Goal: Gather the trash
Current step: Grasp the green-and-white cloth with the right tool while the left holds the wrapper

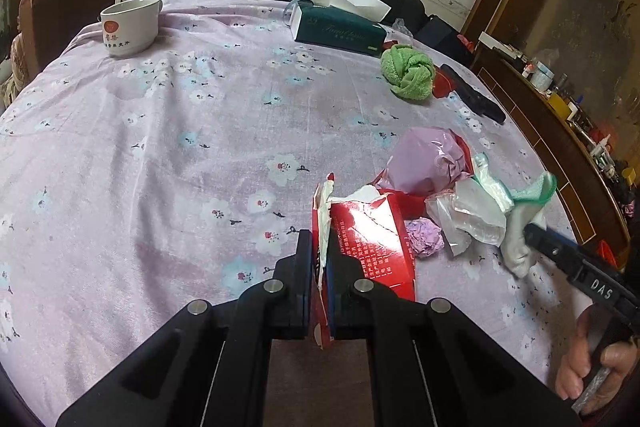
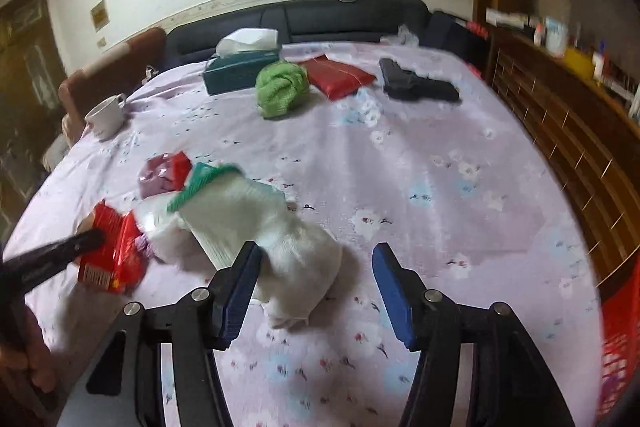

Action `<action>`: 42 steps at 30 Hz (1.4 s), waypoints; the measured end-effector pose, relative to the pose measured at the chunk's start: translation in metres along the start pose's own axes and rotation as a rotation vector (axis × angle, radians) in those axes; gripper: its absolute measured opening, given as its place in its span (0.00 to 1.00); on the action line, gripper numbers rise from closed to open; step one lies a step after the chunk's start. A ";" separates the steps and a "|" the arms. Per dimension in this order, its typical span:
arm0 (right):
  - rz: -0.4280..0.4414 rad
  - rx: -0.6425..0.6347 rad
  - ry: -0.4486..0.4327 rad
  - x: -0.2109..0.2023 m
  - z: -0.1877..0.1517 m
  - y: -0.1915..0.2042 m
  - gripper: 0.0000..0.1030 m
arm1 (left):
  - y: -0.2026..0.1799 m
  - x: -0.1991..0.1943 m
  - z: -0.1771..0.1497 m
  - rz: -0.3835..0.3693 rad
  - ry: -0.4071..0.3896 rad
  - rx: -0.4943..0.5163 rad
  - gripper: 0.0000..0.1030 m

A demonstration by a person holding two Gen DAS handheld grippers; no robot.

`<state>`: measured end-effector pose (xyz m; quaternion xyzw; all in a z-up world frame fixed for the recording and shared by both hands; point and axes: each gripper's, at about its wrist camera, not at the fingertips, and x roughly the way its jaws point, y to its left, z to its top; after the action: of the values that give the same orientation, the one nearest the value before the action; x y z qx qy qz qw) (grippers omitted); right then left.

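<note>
Landmark: the torn red carton [image 1: 372, 243], lying on the bed [image 1: 160, 147] with its flowered lilac sheet.

Far left of the carton, toward the headboard: white mug [image 1: 130, 25], not trash. Behind the carton, far side of the bed: teal tissue box [image 1: 340, 27] and a balled green cloth [image 1: 408, 73], likely to stay.

At the carton: left gripper [image 1: 320, 263], fingers pinched tight on its torn flap edge. The carton's far end rests against the litter heap.

Just right of the carton, touching it: lilac plastic bag [image 1: 428, 163], small crumpled lilac scrap [image 1: 426, 237], clear wrapper [image 1: 468, 219].

Further right of the carton, at the heap's edge: white wad with a green band [image 2: 280, 231], paper or cloth; blur makes it hard to say. Right gripper [image 2: 316, 287] fingers stand moderately wide and hold nothing; the left finger [image 2: 240, 287] sits at the wad's side and the right finger is clear of it.

Step in hand, as I judge it: one piece secured by the left, right lining up on the wad.

Next move calls for: shift the right gripper toward the carton so the wad sits centred between the fingers, lower, then close. Soft wad; a shallow pinch may pull only a layer.
</note>
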<state>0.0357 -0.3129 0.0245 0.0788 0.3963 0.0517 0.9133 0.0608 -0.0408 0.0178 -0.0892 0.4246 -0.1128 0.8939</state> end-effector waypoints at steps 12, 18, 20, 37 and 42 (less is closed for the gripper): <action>-0.038 -0.036 -0.095 -0.034 -0.031 0.022 0.21 | -0.014 -0.017 -0.001 -0.006 -0.087 0.064 0.05; -0.042 -0.021 -0.164 -0.073 -0.063 0.030 0.21 | -0.033 -0.047 -0.010 -0.015 -0.162 0.131 0.05; -0.044 -0.020 -0.173 -0.081 -0.070 0.031 0.21 | -0.039 -0.063 -0.021 -0.039 -0.167 0.149 0.05; -0.118 -0.038 -0.138 -0.092 -0.104 0.035 0.21 | -0.058 -0.105 -0.104 -0.091 -0.216 0.195 0.05; -0.114 -0.028 -0.130 -0.091 -0.103 0.033 0.21 | -0.057 -0.103 -0.104 -0.105 -0.211 0.184 0.05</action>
<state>-0.1029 -0.2839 0.0261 0.0468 0.3392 0.0000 0.9395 -0.0909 -0.0730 0.0437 -0.0406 0.3108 -0.1878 0.9309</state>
